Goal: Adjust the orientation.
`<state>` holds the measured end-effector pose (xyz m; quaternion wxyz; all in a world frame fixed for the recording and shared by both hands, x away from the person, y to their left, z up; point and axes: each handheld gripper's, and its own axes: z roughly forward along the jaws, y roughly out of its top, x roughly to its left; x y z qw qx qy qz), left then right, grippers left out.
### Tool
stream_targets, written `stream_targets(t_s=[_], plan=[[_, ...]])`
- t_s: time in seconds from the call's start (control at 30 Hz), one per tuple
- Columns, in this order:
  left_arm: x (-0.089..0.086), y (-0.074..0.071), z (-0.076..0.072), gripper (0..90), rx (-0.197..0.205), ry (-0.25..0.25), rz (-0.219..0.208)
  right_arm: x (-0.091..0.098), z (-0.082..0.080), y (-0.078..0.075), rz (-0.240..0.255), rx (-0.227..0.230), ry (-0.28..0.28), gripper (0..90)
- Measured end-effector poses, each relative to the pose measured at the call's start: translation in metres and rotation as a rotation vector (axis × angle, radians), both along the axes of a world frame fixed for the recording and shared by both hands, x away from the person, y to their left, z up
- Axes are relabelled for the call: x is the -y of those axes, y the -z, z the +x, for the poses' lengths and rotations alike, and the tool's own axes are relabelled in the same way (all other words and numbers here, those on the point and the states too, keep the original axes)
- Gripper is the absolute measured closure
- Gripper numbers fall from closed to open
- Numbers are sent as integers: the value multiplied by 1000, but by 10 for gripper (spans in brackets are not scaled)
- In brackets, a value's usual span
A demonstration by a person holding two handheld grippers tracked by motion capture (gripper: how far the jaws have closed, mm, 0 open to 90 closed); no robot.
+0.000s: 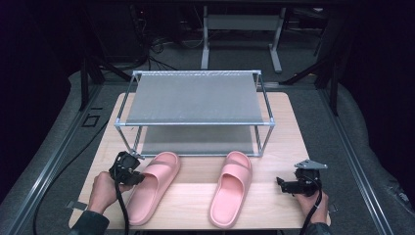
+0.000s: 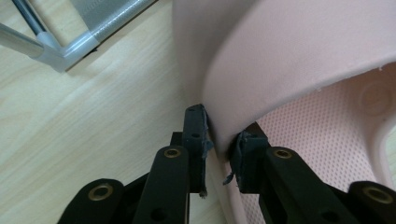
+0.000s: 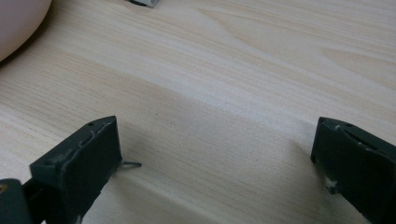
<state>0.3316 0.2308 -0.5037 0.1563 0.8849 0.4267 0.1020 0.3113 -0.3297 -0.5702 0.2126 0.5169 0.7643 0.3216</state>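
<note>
On a pale wooden counter (image 1: 274, 142), two pink slippers lie just in front of a two-tier metal shoe rack (image 1: 195, 110). The left tool (image 2: 219, 151) clamps the strap edge of the left slipper (image 1: 154, 186), which rests on the counter near the rack's front left leg. The right slipper (image 1: 231, 193) lies untouched before the rack's front right part. Farther right of the rack, the right tool (image 1: 286, 185) hovers over bare wood, jaws spread wide and holding nothing.

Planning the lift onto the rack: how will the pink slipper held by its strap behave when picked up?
The left slipper looks like thick moulded foam, so probably light. The left gripper pinches only the strap's edge, so it may flex and dangle heel-down. The smooth strap could slip.
</note>
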Motion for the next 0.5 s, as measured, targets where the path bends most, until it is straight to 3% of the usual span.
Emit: stream_targets(t_s=[0.2, 0.33, 0.47, 0.5], plan=[[3, -1, 7, 813, 17, 80, 58, 0, 0, 0, 1, 0, -2, 14], [5, -2, 10, 819, 18, 130, 65, 0, 0, 0, 1, 0, -2, 14], [6, -2, 14, 823, 27, 217, 82, 0, 0, 0, 1, 1, -2, 15], [6, -2, 14, 824, 27, 217, 82, 0, 0, 0, 1, 1, -2, 15]])
